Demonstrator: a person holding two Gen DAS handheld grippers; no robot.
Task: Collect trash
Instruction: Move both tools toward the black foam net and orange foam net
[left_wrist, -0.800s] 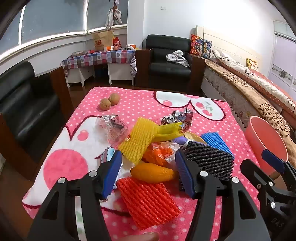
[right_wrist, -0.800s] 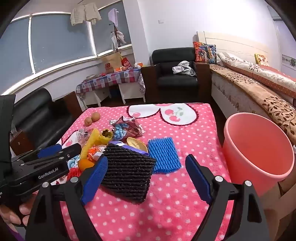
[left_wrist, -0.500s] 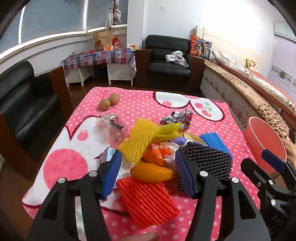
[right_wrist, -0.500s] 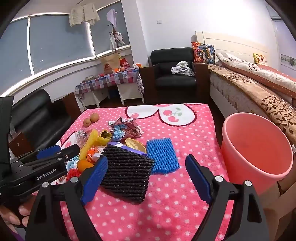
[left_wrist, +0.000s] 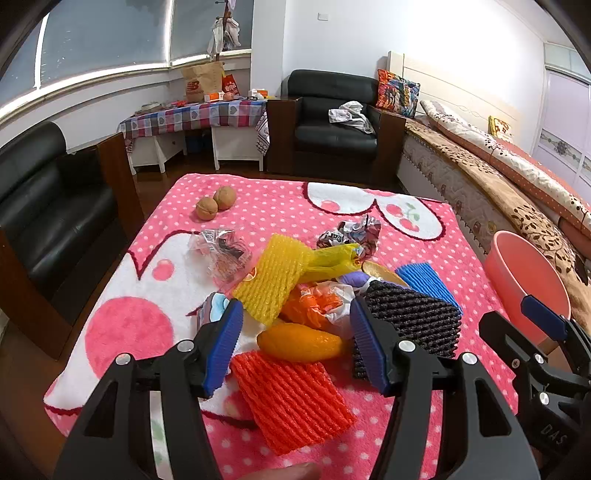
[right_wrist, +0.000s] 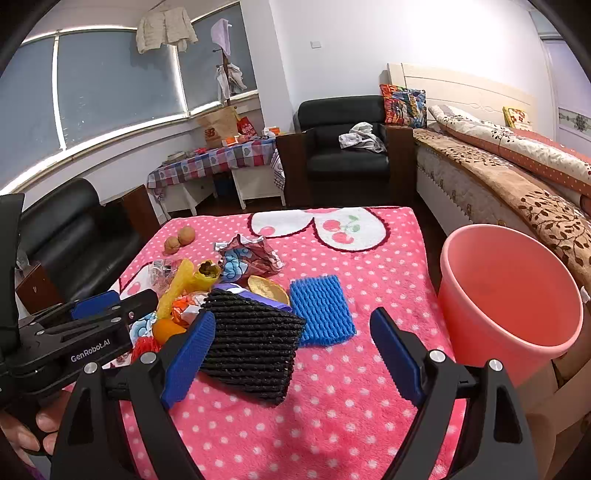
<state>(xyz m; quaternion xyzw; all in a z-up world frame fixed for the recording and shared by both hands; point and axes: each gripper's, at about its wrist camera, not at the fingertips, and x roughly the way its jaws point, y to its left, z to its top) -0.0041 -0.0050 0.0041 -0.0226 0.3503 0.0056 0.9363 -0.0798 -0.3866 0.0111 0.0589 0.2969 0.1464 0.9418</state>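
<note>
black armchair (left_wrist: 334, 122), checked side table (left_wrist: 195, 114), bed (right_wrist: 517, 166), two walnuts (left_wrist: 216, 203)

Right gripper (right_wrist: 291, 354) gapes above the black foam net (right_wrist: 251, 350); pink bin (right_wrist: 509, 295) stands right of the worktop (right_wrist: 332, 406).

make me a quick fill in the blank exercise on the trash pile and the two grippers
1. The black foam net partly covers the ____ foam net beside it.
2. The pink bucket holds ____ trash so far.
3. The jaws of the left gripper and the right gripper are both ____.
4. Two ____ sit apart from the pile.

Missing words: blue; no; open; walnuts
</note>
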